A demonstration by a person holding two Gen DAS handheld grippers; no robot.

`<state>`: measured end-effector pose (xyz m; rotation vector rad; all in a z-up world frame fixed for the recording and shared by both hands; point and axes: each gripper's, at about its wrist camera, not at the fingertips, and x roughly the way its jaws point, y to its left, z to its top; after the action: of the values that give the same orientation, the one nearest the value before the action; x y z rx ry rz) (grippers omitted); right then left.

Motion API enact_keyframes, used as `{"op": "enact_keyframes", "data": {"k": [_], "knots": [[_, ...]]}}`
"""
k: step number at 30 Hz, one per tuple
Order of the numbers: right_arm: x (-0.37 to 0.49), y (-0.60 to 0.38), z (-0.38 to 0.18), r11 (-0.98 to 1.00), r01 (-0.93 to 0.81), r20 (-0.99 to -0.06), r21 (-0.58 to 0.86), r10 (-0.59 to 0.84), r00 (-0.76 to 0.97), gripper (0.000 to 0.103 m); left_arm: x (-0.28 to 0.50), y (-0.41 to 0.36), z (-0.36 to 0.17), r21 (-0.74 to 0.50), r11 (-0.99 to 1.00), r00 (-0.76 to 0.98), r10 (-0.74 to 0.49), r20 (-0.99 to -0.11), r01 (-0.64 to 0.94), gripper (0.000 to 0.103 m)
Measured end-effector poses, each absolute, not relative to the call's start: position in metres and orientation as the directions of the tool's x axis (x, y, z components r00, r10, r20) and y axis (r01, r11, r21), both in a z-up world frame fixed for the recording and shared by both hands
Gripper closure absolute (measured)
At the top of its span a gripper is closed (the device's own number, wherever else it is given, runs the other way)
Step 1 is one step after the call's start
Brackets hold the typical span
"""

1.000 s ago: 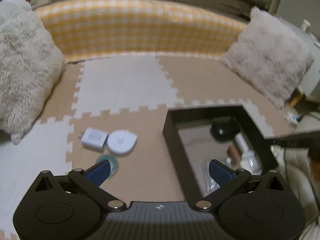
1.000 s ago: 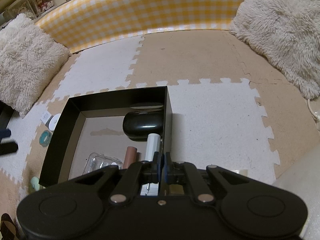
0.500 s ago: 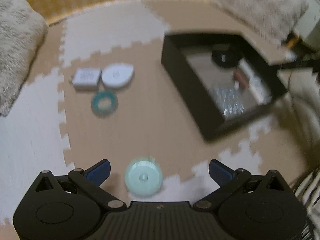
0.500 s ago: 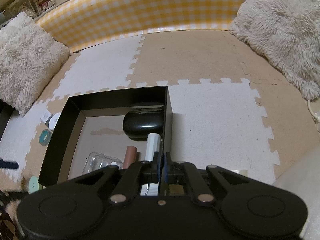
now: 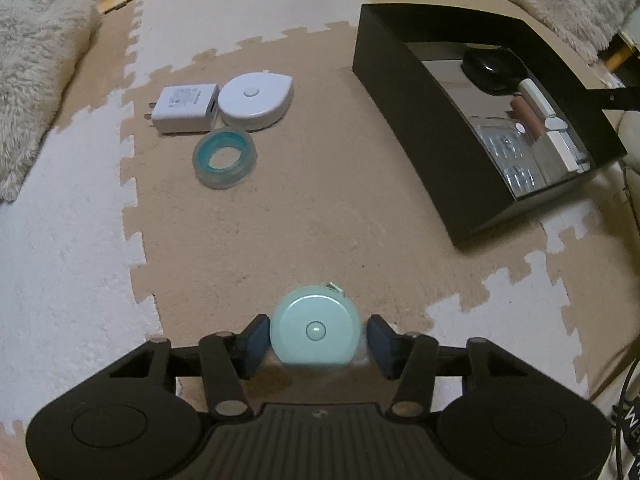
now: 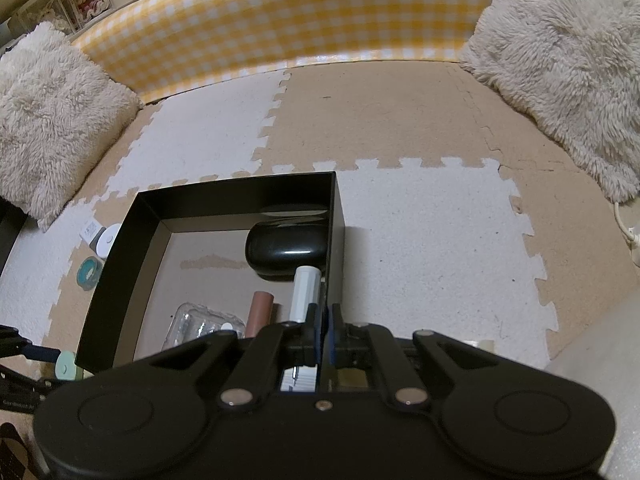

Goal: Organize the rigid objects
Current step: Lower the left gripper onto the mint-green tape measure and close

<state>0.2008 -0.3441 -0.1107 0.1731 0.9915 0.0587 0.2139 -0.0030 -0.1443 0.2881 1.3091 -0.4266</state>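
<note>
The left gripper (image 5: 316,334) is closing around a mint disc (image 5: 316,330) on the mat (image 5: 320,200); whether the pads touch it is unclear. The right gripper (image 6: 325,320) is pinched shut over the box (image 6: 120,264), hiding its near corner.

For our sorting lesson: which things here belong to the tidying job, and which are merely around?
Job:
- round mint-green tape measure between the closing left gripper
- black open box
- white wall charger
- white teardrop-shaped device
- teal tape roll

Around:
- fluffy cream cushions
- yellow checked bolster
- puzzle floor mat
</note>
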Motion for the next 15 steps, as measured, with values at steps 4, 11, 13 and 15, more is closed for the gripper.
{"op": "enact_keyframes", "data": {"k": [4,11,13,15], "knots": [[0.201,-0.3441,-0.1106,0.985,0.029,-0.828,0.171,0.128,0.547,0.099,0.2148,-0.004,-0.146,-0.032,0.888,0.203,-0.14,-0.969,0.458,0.049],[0.2007,-0.3438,-0.1106,0.986,0.025,-0.829,0.167,0.127,0.545,0.099,0.2152,-0.0061,-0.1458,-0.031,0.882,0.213,-0.147,-0.966,0.47,0.053],[0.2009,-0.3437,-0.1109,0.985,0.025,-0.829,0.168,0.128,0.544,0.099,0.2147,-0.0066,-0.1448,-0.034,0.88,0.214,-0.152,-0.965,0.474,0.053],[0.201,-0.344,-0.1109,0.985,0.026,-0.829,0.17,0.129,0.544,0.099,0.2142,-0.0069,-0.1421,-0.036,0.881,0.223,-0.159,-0.962,0.472,0.053]]}}
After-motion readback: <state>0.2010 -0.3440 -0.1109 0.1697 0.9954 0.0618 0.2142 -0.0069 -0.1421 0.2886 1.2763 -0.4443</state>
